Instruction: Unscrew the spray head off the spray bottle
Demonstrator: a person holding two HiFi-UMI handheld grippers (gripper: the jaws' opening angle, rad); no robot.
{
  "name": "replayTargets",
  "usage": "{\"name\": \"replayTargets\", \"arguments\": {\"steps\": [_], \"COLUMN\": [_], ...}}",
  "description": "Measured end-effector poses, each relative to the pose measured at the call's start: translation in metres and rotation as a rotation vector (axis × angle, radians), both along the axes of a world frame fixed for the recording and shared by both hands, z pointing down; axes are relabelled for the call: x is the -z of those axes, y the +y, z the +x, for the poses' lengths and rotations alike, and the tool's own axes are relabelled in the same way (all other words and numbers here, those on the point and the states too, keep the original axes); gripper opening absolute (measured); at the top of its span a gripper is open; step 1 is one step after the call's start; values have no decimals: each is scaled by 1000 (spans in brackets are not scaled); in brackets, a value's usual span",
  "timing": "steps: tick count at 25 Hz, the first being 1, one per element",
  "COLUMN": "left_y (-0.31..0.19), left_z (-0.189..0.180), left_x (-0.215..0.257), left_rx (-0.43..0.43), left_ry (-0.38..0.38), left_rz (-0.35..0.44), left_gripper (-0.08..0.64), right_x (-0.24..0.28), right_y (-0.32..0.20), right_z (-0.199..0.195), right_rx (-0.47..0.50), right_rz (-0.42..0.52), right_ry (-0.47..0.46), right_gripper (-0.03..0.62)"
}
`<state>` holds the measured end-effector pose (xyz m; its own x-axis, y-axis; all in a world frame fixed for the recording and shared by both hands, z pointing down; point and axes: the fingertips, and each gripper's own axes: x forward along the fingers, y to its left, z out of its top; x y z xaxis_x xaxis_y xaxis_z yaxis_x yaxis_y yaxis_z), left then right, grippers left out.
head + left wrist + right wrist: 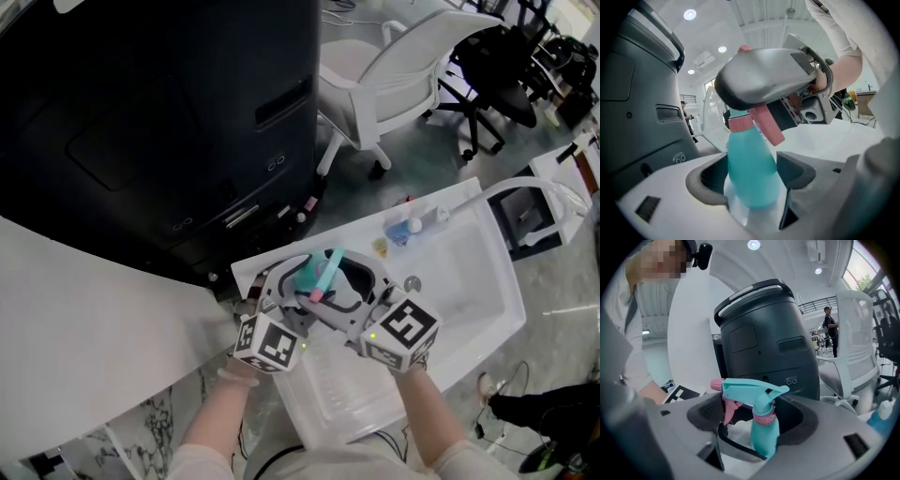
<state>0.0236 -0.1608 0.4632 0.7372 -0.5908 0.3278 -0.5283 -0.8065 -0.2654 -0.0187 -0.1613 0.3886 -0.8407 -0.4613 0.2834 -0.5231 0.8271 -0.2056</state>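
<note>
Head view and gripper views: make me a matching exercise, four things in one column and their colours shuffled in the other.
Things:
1. bottle body
2. collar ring
3. big machine
4. chair next to it

Colours:
a. dark, near black
b. teal
c. white
d. pink

Pairs: 1-b, 2-d, 3-a, 4-c

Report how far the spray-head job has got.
Done: the left tongs grip the bottle body, and the right tongs seem clamped on the head end to end. In hand: the twist, apparently. To do: the head sits on its pink collar, so unscrewing and lifting off remain.
</note>
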Motion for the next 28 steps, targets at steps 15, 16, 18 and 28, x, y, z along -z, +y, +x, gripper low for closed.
{"name": "replayTargets", "arguments": {"steps": [15, 16, 18, 28], "left_y": [0, -1, -3, -5], "left_z": [15, 15, 14, 15], "left_x": [1, 1, 2, 2], "left_rx": [-171, -157, -127, -113], "left_ry": [-26, -19, -9, 0], "left_rz": [-26, -26, -24, -27], "left_gripper": [348, 350, 350, 351], "right_x": [2, 5, 8, 5], "right_y": [17, 18, 22, 15], "right_z": [3, 6, 12, 11], "right_rx": [226, 176, 88, -112], "right_rz": [137, 167, 202, 238], "right_ry": [38, 36, 21, 62], "right_gripper": [347, 343, 303, 275]}}
